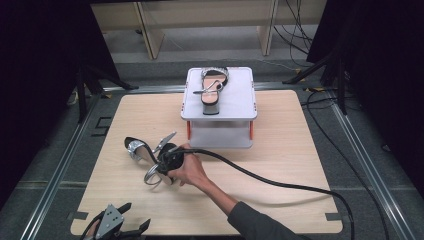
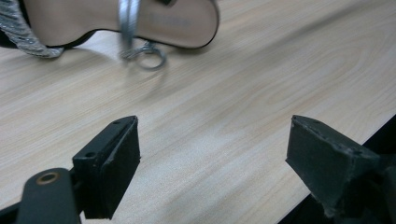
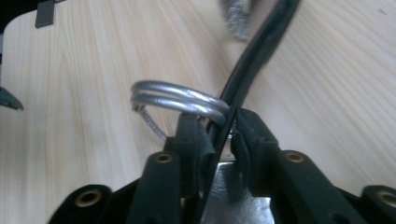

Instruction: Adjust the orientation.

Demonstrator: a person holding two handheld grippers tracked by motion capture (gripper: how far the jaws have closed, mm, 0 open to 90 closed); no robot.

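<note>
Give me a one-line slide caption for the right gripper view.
Right gripper clamped on the edge of a black-soled silver-strapped sandal over the light wooden table.

Bright, even overhead light on the table point(image 1: 280, 165); dark surroundings from nine to three o'clock; close-up views softly blurred.
</note>
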